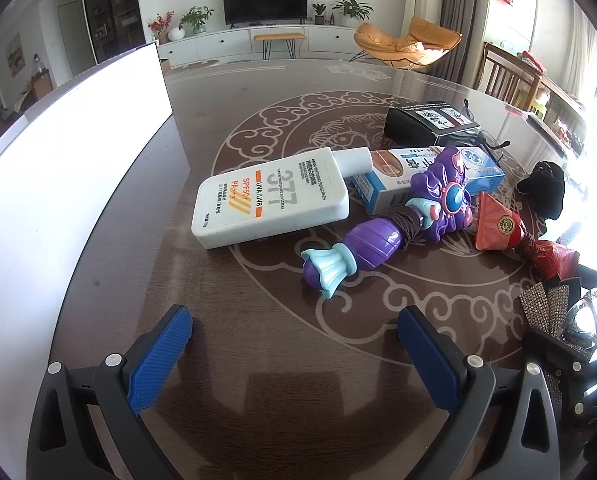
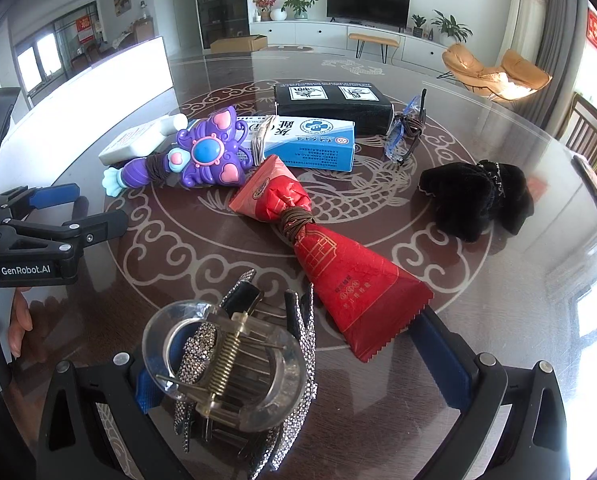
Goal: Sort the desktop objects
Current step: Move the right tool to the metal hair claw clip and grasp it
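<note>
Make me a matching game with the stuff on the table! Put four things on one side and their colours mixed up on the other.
Things:
1. sunscreen bottle
2. toy wand
3. snack packet
4. fuzzy scrunchie

Colours:
A. black
B. purple with pink hearts
C. white
D. red

Pairs: 1-C, 2-B, 3-D, 4-A
</note>
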The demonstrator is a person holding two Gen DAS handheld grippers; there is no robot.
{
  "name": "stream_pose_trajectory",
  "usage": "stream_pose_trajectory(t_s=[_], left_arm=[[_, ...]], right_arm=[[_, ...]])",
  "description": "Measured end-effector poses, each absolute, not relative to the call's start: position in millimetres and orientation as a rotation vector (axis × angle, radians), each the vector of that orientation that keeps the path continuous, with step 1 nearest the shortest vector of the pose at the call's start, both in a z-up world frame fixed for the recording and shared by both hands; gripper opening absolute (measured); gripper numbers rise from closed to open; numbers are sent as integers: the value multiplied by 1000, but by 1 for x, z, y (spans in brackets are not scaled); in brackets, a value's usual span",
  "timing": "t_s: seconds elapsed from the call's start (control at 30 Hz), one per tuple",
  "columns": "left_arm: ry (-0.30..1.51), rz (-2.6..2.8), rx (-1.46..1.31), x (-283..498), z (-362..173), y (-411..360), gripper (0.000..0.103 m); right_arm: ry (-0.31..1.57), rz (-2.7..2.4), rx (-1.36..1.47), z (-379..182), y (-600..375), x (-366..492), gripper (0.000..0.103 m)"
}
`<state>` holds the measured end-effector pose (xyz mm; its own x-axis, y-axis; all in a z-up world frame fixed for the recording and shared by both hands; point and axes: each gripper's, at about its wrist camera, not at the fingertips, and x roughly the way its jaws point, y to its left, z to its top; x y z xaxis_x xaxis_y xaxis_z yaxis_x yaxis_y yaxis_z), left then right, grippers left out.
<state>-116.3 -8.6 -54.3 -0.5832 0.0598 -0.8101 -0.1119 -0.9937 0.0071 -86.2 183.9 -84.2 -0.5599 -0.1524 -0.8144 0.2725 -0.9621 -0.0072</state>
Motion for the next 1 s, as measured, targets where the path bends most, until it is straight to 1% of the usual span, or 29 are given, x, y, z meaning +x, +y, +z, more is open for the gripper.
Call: stream_pose_trajectory(t_s=[1.0], left_arm=[[87, 2711, -1384, -116, -54, -8, 103]], right_arm=[[186, -2592, 1326, -85, 184, -86, 103]])
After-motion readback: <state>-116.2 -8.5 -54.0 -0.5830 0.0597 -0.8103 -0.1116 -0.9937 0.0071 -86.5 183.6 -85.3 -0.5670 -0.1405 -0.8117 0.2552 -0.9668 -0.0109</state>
